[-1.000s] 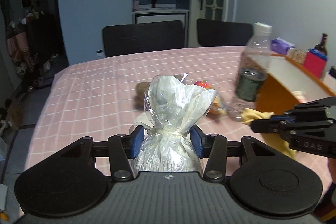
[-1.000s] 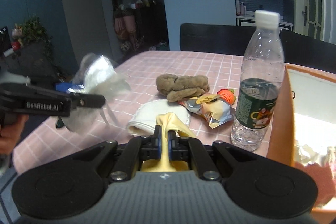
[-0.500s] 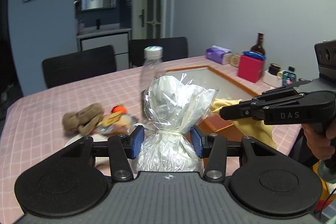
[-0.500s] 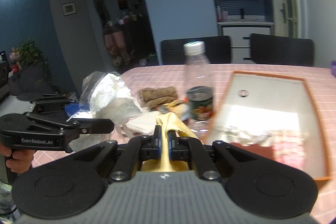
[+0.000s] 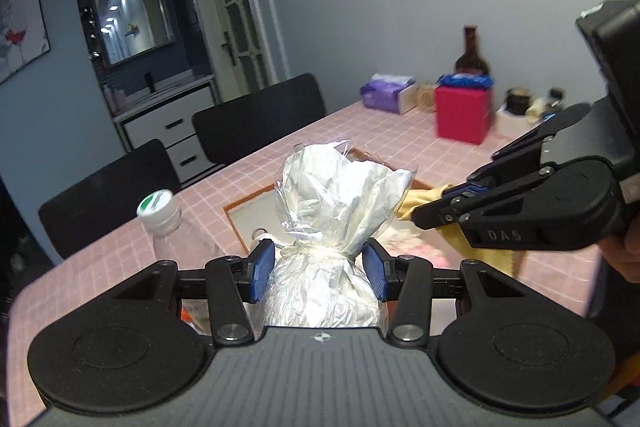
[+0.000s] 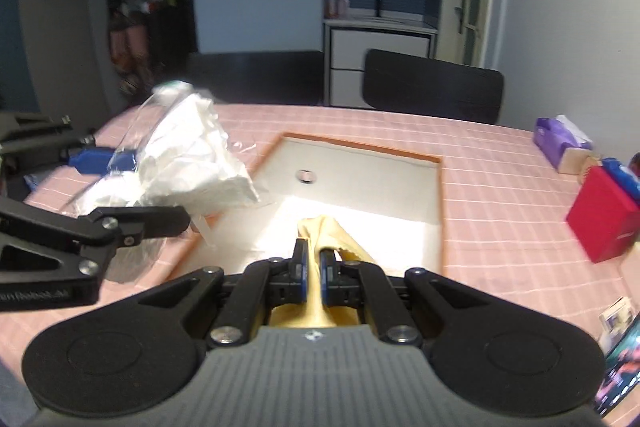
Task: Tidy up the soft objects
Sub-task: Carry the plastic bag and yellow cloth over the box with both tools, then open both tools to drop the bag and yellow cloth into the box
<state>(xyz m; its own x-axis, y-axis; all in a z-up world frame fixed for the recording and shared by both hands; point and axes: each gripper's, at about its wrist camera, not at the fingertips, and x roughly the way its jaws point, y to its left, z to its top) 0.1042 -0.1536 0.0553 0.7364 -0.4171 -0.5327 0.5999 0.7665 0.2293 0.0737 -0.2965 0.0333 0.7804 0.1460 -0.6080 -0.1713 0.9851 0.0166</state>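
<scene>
Left wrist view: left claw point(image 5: 319, 269) squeezes a crinkly clear bag point(image 5: 334, 211); right claw point(image 6: 313, 263), marked "DAS", pinches yellow cloth point(image 6: 326, 227).

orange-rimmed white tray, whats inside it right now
The orange-rimmed white tray shows a bare white floor with a small round hole. Its near end is hidden behind the right gripper and its yellow cloth.

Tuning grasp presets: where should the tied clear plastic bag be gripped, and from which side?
Grip the clear plastic bag at its tied neck, side-on, pads either side. It narrows there between bulging body and flared top, as the left gripper now holds it.
</scene>
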